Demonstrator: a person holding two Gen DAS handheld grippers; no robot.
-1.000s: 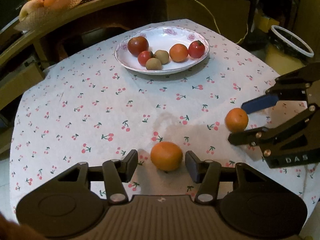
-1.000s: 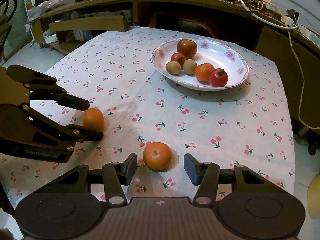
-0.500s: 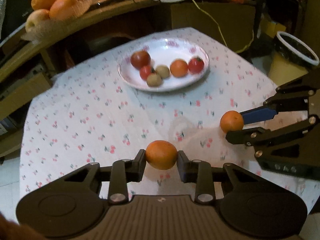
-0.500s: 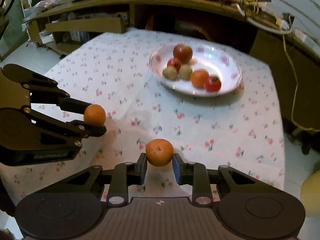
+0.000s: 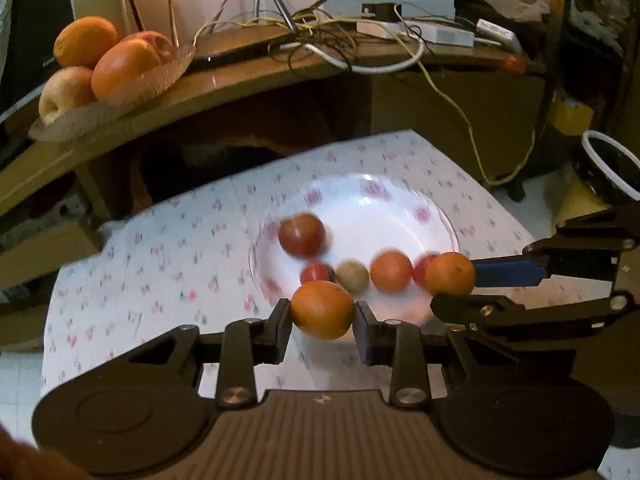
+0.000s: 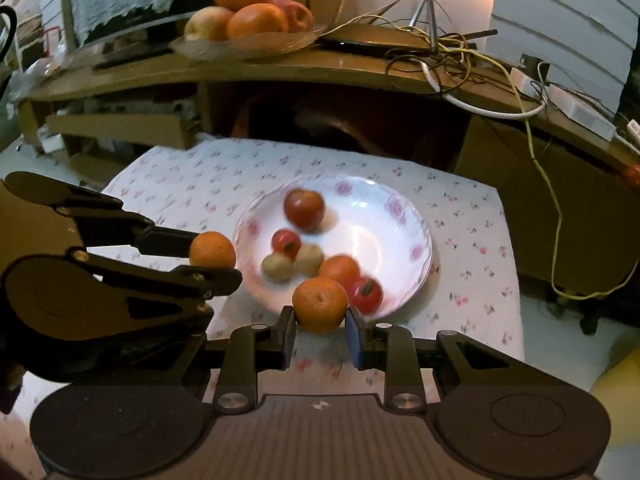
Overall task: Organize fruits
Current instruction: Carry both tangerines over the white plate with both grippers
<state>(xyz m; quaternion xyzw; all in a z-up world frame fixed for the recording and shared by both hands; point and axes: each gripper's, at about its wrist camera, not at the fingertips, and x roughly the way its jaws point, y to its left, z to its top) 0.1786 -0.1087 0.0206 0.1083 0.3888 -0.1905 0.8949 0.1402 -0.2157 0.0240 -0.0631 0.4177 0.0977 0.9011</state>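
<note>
Both grippers have lifted off the tablecloth (image 6: 472, 240) toward the plate (image 6: 400, 208): left gripper (image 5: 322, 322) pinches one orange (image 5: 322, 309), right gripper (image 6: 320, 330) pinches another orange (image 6: 319, 304). No writing reads clearly.

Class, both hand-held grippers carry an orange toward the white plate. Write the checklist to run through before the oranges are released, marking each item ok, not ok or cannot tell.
1. Left hand-held gripper shut on its round orange: ok.
2. Right hand-held gripper shut on its smaller orange: ok.
3. Bare space in the white floral plate: ok, far side.
4. Oranges over the plate: cannot tell, near its front rim.
5. The two grippers apart: ok.
6. Height above plate: cannot tell.
</note>
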